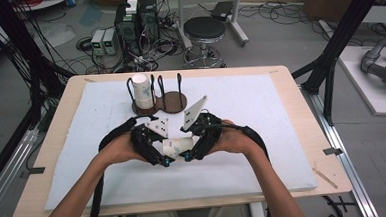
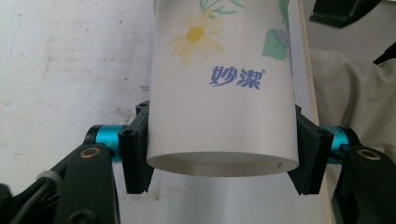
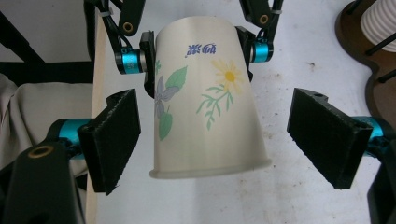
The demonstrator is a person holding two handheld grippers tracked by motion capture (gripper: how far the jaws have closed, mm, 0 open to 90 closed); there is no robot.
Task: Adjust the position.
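A white paper cup printed with a yellow flower and green leaves lies level between my two grippers, a little above the white board. My left gripper is shut on the cup near its base, both pads pressed against its wall. My right gripper is open around the rim end of the cup, and its black pads stand clear of the wall on each side. In the high view the left gripper and right gripper face each other at the table's middle.
A dark wooden holder with black wire posts stands behind the grippers; a stack of white cups sits in its left slot. The white board covers the wooden table. A stool and computers stand on the floor beyond.
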